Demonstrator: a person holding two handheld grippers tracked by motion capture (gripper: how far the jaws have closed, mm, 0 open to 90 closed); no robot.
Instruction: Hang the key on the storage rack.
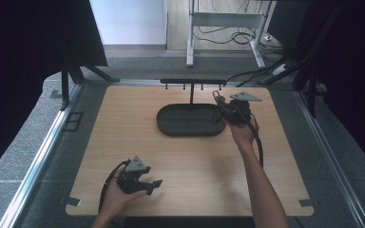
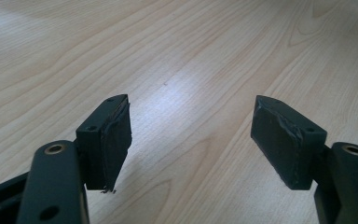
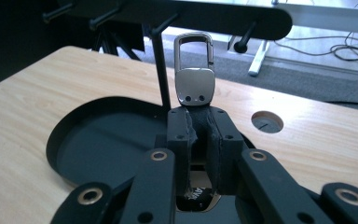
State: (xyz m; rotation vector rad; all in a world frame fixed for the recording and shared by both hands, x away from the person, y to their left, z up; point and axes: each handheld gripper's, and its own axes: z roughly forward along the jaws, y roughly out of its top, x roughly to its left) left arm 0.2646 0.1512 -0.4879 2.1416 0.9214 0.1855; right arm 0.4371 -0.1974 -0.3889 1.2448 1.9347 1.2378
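A keychain [image 3: 194, 84] with a silver metal clip and a dark strap stands upright in my right gripper [image 3: 200, 119], whose jaws are shut on the strap. In the high view the right gripper [image 1: 223, 107] holds the keychain [image 1: 216, 97] over the right end of a black oval tray [image 1: 171, 124], just below a black peg rack [image 1: 192, 81]. The rack's bar [image 3: 223, 16] and pegs lie beyond the clip, and the clip is apart from the pegs. My left gripper [image 1: 153, 186] rests low over the table's front left, open, with nothing between its jaws [image 2: 191, 135].
The rack's thin post [image 3: 162, 70] rises from the tray [image 3: 102, 140] just left of the clip. A round hole [image 3: 266, 121] sits in the wooden table to the right. Black curtains flank the table, and a desk frame with cables stands behind it.
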